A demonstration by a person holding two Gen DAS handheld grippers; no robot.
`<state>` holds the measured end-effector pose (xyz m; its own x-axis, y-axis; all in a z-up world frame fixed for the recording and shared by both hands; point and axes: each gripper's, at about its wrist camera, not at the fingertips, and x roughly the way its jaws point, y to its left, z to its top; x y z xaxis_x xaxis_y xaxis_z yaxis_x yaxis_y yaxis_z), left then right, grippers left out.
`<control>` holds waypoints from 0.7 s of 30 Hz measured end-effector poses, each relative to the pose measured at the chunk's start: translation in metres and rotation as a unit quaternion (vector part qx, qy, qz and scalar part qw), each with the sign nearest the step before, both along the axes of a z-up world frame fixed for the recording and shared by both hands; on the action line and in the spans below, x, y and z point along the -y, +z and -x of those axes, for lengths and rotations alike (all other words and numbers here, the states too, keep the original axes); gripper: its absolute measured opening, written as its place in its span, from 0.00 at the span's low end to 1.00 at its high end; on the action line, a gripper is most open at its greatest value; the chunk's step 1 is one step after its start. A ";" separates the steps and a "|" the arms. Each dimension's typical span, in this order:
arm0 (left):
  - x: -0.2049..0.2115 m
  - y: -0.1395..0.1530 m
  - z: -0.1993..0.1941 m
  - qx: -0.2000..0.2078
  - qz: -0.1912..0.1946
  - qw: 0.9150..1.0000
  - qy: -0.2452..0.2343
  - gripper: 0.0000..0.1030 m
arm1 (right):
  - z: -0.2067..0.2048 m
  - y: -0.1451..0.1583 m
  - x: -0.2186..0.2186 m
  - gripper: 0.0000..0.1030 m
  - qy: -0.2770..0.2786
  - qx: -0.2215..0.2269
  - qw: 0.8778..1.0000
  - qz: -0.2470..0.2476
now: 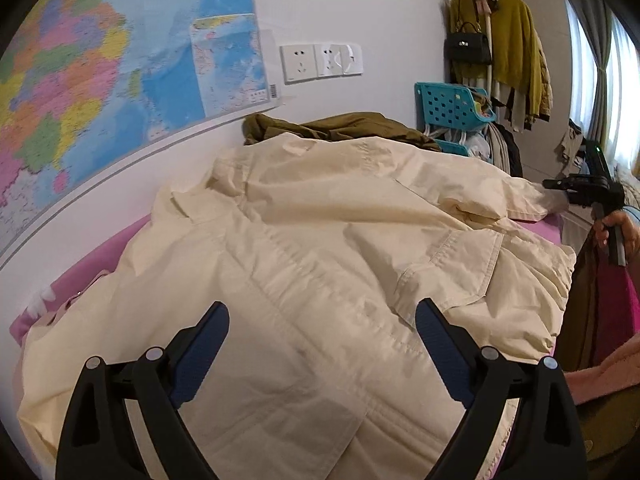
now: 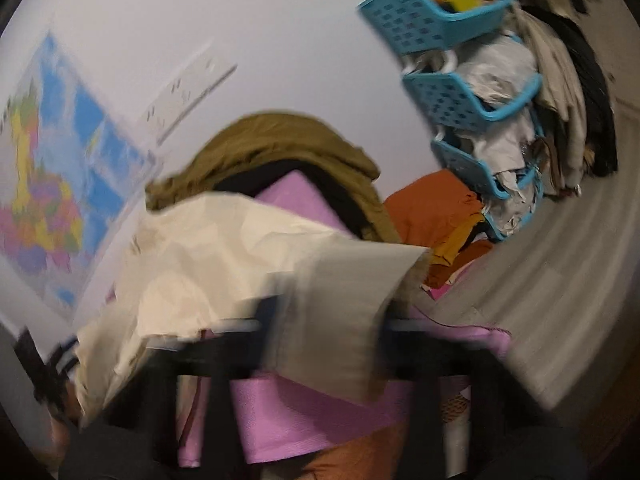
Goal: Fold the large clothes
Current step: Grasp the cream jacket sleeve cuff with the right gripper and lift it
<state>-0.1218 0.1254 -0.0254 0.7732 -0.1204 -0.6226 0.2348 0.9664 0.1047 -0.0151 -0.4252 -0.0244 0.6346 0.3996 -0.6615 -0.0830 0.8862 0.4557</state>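
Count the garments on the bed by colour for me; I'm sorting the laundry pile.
Cream: 1, the jacket spread out in front.
Olive: 1, the garment bunched behind it by the wall.
Total: 2 on the pink bed.

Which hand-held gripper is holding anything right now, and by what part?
Right hand-held gripper pinches the cream jacket at its sleeve end; left hand-held gripper holds nothing.

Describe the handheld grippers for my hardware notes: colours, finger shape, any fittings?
The left gripper has black angular linkage arms with round silver pivot pins and flat, ribbed dark-blue fingers. The right gripper is also black, on a handle; a small green light shows above it. A pink fuzzy sleeve shows.
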 end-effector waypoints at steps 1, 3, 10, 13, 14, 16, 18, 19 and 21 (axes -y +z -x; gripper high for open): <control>0.001 -0.001 -0.003 -0.003 0.000 1.000 0.001 0.89 | -0.002 0.006 -0.006 0.02 0.004 0.005 1.000 0.010; -0.001 -0.003 -0.012 -0.013 0.007 1.000 0.006 0.90 | -0.004 0.029 -0.017 0.02 0.019 0.032 0.999 0.008; -0.013 0.001 -0.031 -0.019 0.041 0.999 0.018 0.90 | -0.012 0.165 -0.070 0.02 0.100 0.165 0.981 -0.016; -0.021 0.007 -0.035 -0.012 0.068 0.997 0.021 0.90 | -0.014 0.219 -0.121 0.02 0.176 0.207 0.962 -0.020; -0.023 0.008 -0.036 -0.009 0.075 0.997 0.023 0.90 | -0.015 0.229 -0.138 0.02 0.197 0.214 0.957 -0.014; -0.032 0.013 -0.037 -0.001 0.097 0.995 0.030 0.90 | -0.014 0.249 -0.195 0.02 0.259 0.226 0.939 0.004; -0.040 0.015 -0.035 0.008 0.113 0.993 0.031 0.90 | -0.015 0.253 -0.251 0.02 0.318 0.224 0.921 0.012; -0.043 0.016 -0.033 0.012 0.120 0.992 0.033 0.90 | -0.016 0.251 -0.275 0.02 0.345 0.219 0.913 0.014; -0.052 0.017 -0.028 0.018 0.135 0.990 0.040 0.90 | -0.016 0.242 -0.326 0.02 0.396 0.204 0.895 0.012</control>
<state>-0.0941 0.1778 -0.0086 0.8086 -0.2164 -0.5471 0.1576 0.9756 -0.1530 0.0005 -0.0996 0.2174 0.3482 0.8202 -0.4540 -0.8451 0.4842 0.2265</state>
